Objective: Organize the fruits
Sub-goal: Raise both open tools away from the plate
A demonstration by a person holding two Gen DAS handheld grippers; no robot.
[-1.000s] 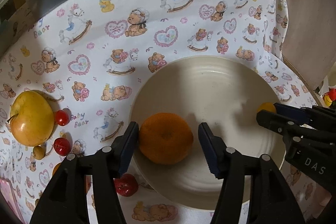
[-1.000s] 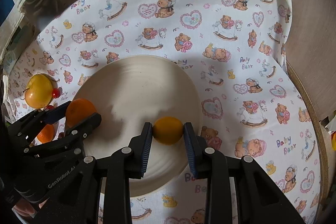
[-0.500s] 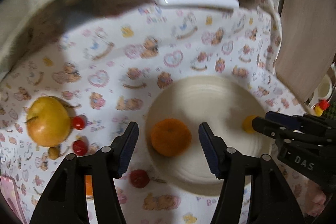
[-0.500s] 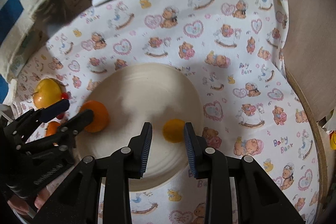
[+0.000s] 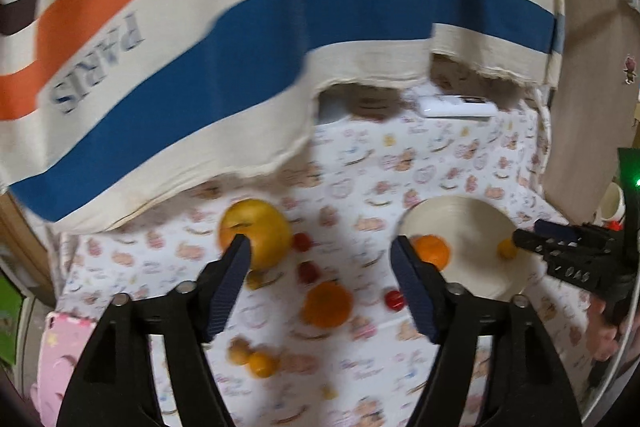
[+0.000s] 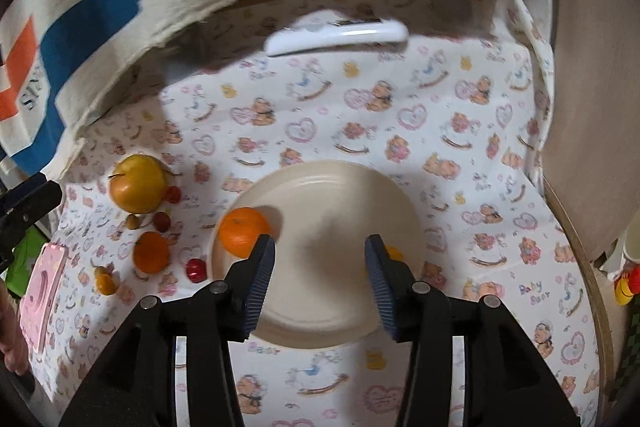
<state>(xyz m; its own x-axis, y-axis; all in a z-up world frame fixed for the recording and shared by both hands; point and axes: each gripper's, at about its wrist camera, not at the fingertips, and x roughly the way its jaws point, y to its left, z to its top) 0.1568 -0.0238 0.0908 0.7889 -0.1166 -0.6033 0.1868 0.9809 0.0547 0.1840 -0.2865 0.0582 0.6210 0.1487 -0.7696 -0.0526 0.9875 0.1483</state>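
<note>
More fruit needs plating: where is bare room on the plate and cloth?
The round cream plate is bare between the orange mandarin and small yellow fruit. The cloth right of it is free. Crowded: around the yellow apple.

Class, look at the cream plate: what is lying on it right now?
On the plate lie an orange at its left edge and a small yellow fruit at its right, which the right wrist view mostly hides behind a finger. Whatever lies under the plate cannot be seen.

A printed cloth (image 6: 440,155) covers the table; the cream plate (image 6: 340,187) looks smooth and glazed, the white remote (image 6: 340,35) glossy plastic, the striped fabric (image 5: 200,27) coarse-woven.
</note>
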